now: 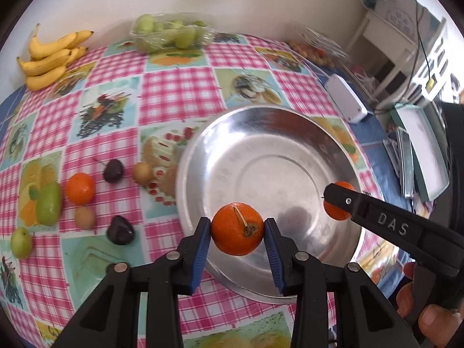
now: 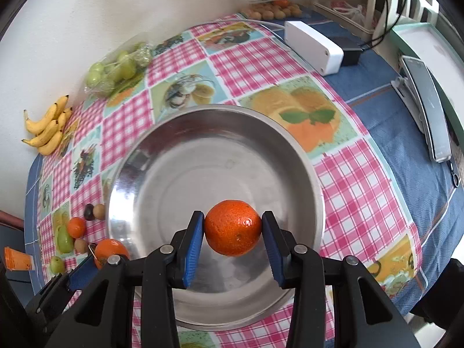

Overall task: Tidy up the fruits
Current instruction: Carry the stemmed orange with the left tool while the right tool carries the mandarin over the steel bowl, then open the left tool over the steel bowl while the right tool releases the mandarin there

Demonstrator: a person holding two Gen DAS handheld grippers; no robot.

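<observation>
Grippers left (image 1: pixel 237 232) and right (image 2: pixel 233 230) each clamp a tangerine above the steel bowl (image 2: pixel 290 150), bananas (image 1: pixel 49 58) at ten o'clock.

The steel bowl (image 2: pixel 162 156) lies bare inside (loose fruit (image 1: pixel 80 188) crowds its left flank).

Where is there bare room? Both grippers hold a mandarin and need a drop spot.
The metal bowl is bare inside, the widest free patch. Checked cloth between the bananas, bagged grapes and bowl rim is also clear. Crowded: the loose fruit cluster left of the bowl.
</observation>
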